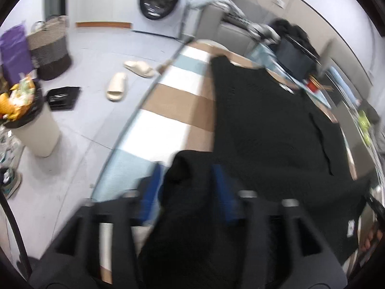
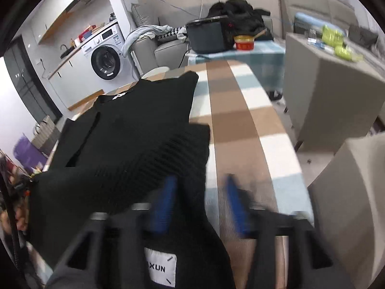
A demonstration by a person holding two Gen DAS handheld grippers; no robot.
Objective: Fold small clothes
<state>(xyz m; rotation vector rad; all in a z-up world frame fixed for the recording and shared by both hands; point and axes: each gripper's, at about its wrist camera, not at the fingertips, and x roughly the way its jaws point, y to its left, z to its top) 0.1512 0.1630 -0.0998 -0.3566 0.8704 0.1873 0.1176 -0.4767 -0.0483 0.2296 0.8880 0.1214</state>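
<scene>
A black knit garment point(image 1: 264, 120) lies spread on the checked tablecloth point(image 1: 173, 101); it also shows in the right wrist view point(image 2: 134, 130) on the same cloth point(image 2: 231, 115). My left gripper point(image 1: 187, 180) has its blue fingers point(image 1: 222, 183) on either side of a bunched black fold of the garment. My right gripper point(image 2: 199, 192) has its blue fingers point(image 2: 166, 202) apart; black fabric with a white label point(image 2: 160, 268) lies between them near the left finger. Both views are blurred.
A washing machine point(image 1: 160, 2) stands at the back. Slippers point(image 1: 118, 85), baskets point(image 1: 49, 45) and a bin point(image 1: 36, 130) are on the floor to the left. A black pot point(image 2: 207, 33) and a red bowl point(image 2: 244, 42) sit on a far table. Grey boxes point(image 2: 332, 91) stand at the right.
</scene>
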